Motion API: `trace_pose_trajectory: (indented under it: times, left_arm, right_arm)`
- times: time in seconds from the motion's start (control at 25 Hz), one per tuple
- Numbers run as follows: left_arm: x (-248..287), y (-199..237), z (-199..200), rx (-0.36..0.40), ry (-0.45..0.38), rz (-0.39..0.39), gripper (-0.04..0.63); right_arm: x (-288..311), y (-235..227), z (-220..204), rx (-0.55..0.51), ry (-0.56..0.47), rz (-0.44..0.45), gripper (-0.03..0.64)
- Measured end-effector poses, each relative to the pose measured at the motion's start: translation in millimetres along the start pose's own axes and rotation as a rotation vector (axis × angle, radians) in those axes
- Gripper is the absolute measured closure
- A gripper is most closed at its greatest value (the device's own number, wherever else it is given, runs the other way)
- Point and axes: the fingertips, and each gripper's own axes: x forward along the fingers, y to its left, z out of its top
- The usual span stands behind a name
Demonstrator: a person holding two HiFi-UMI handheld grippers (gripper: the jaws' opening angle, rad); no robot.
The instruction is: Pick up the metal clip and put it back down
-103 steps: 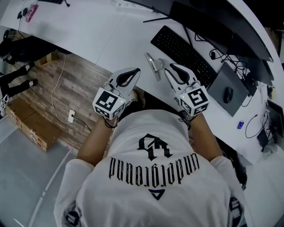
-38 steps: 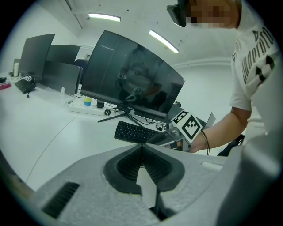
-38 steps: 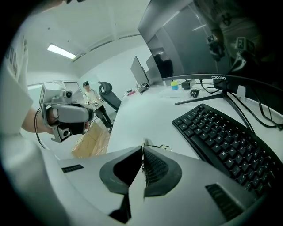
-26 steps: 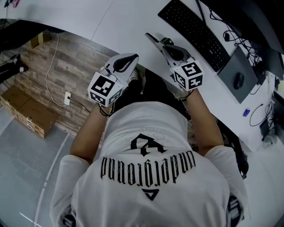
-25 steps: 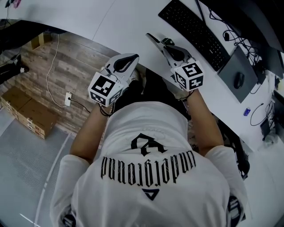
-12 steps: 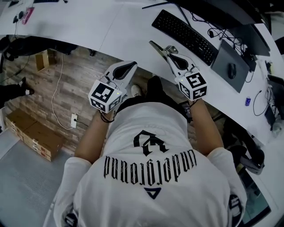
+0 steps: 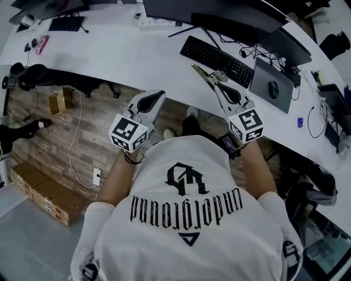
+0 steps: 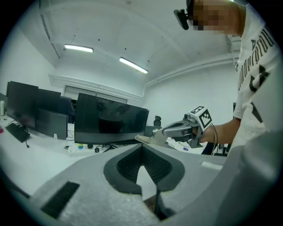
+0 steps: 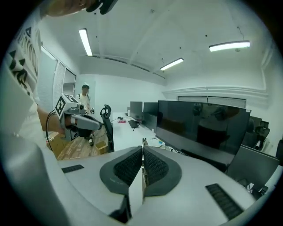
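The metal clip (image 7: 204,74) is a flat silvery strip. It is held in the air over the white desk's front edge (image 7: 164,82). My right gripper (image 7: 216,78) is shut on it, and the strip sticks out past the fingertips toward the keyboard. In the right gripper view the clip (image 9: 137,187) shows edge-on between the ribbed pads (image 9: 154,165). My left gripper (image 7: 159,94) hangs over the wooden floor, left of the desk edge, shut with nothing in it. The left gripper view shows the right gripper (image 8: 177,129) holding the clip (image 8: 148,139) at about the same height.
A black keyboard (image 7: 216,54) lies just beyond the clip. A mouse (image 7: 273,89) sits on a dark pad to its right. Monitors (image 7: 219,11) line the back of the desk. Cardboard boxes (image 7: 44,189) lie on the floor. A person (image 9: 85,99) stands far off.
The right gripper has lifted the clip higher off the desk. The head camera has pulled up and back, so more of the desk and floor shows. The left gripper stays shut and empty.
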Motion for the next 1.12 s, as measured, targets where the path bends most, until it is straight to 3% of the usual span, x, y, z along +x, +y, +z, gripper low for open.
trace_pose_trajectory:
  times: [0.2,0.56,1.12]
  left_arm:
    - [-13.6,-11.1,18.6,0.018,-0.014,-0.010,0.580]
    - [-4.4,-15.7,46.2,0.045,-0.037,-0.007,0.580]
    - [77.1,-36.5,53.8,0.048,-0.011,0.027,0.581]
  right_arm:
    - [-32.5,1.7,24.3,0.048,-0.043,-0.017,0.598]
    - [-54.3,-10.4,68.9,0.024,-0.138,-0.011,0.598]
    - [-71.3,-83.3,40.8,0.059,-0.124,0.060,0.597]
